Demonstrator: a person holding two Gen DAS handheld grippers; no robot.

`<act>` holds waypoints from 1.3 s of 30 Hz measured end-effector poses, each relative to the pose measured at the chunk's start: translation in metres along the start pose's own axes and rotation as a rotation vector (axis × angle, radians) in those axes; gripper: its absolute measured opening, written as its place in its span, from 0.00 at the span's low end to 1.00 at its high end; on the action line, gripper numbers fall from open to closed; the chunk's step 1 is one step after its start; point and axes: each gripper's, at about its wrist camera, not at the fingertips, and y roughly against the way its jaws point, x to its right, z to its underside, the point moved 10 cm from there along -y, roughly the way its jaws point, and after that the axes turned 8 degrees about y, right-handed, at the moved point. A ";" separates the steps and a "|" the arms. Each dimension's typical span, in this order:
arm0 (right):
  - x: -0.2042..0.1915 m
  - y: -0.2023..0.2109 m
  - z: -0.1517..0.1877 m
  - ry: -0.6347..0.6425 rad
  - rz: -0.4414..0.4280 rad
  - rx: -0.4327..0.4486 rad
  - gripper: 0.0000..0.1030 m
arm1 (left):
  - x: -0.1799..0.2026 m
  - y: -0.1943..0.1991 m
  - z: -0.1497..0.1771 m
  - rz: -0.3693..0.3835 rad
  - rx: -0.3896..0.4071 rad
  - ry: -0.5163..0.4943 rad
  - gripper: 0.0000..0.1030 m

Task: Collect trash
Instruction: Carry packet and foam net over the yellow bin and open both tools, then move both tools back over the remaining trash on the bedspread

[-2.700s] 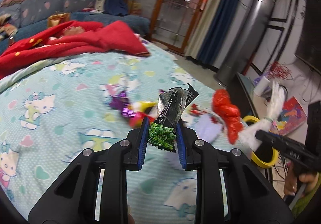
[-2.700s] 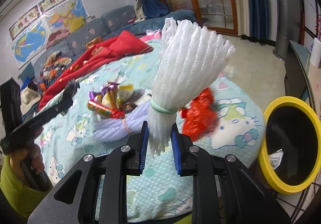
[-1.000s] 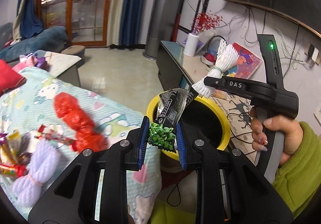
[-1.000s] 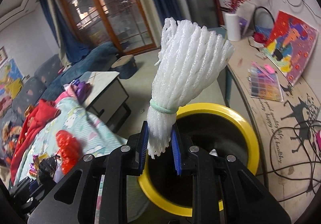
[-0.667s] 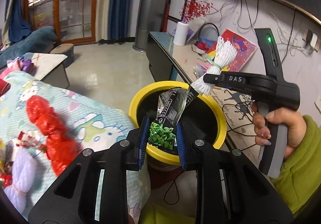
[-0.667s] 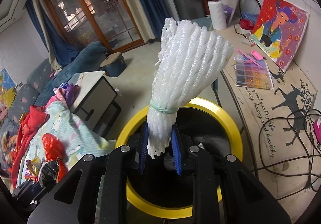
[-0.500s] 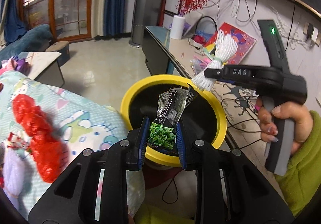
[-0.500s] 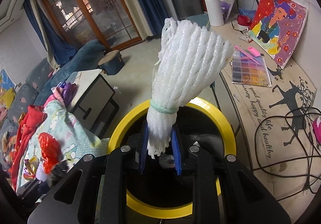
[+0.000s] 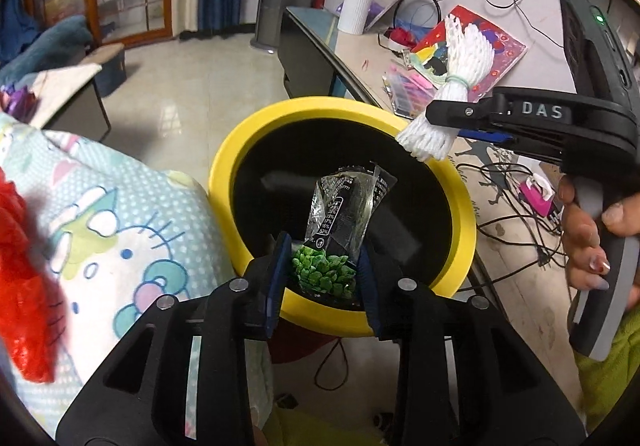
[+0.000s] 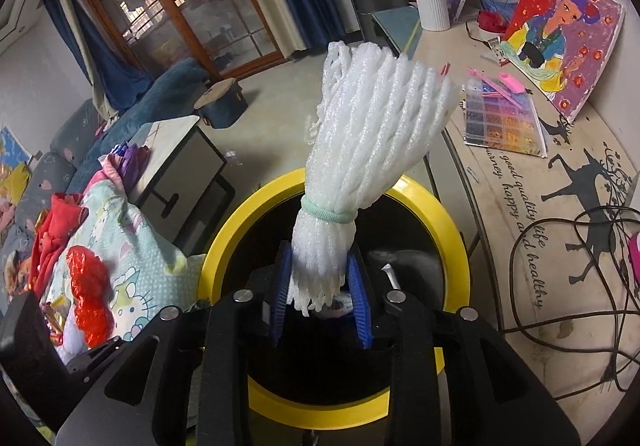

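A yellow-rimmed black bin [image 9: 224, 182] stands on the floor beside the bed. My left gripper [image 9: 324, 278] hangs over its near rim. Its jaws are opening, and a clear snack packet with green peas [image 9: 340, 214] stands loose between them. My right gripper [image 10: 320, 286] is over the same bin [image 10: 224, 242]. Its jaws are opening too, with a small gap showing beside the white foam net bundle [image 10: 372, 118] between the pads. In the left wrist view the right gripper [image 9: 444, 124] and its foam net [image 9: 464, 58] sit above the bin's far rim, held by a person's hand [image 9: 588, 246].
The bed with a cartoon cover [image 9: 100, 226] presses against the bin's left side, with a red plastic bag [image 10: 86, 278] on it. Right of the bin runs a low counter with a painting [image 10: 560, 26], a bead box [image 10: 504, 122], a white vase [image 10: 430, 2] and loose cables [image 10: 580, 266].
Both grippers have sunk toward the bin, which now fills more of each view. Both pairs of jaws have spread, and the foam net leans slightly to the right.
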 end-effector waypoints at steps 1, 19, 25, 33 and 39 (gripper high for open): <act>0.001 0.000 0.000 -0.003 0.001 0.000 0.30 | 0.000 -0.001 0.000 -0.005 0.005 -0.005 0.29; 0.005 0.010 -0.009 -0.029 0.011 0.046 0.45 | 0.000 0.007 -0.009 0.019 0.053 0.021 0.66; -0.005 0.017 -0.012 -0.014 0.001 0.063 0.46 | -0.010 0.022 -0.011 0.005 0.086 0.063 0.85; -0.036 0.023 -0.012 0.040 -0.033 0.077 0.47 | -0.043 0.064 -0.017 -0.094 0.176 0.112 0.89; -0.074 0.031 -0.011 0.111 -0.073 0.098 0.51 | -0.072 0.100 -0.020 -0.166 0.251 0.158 0.89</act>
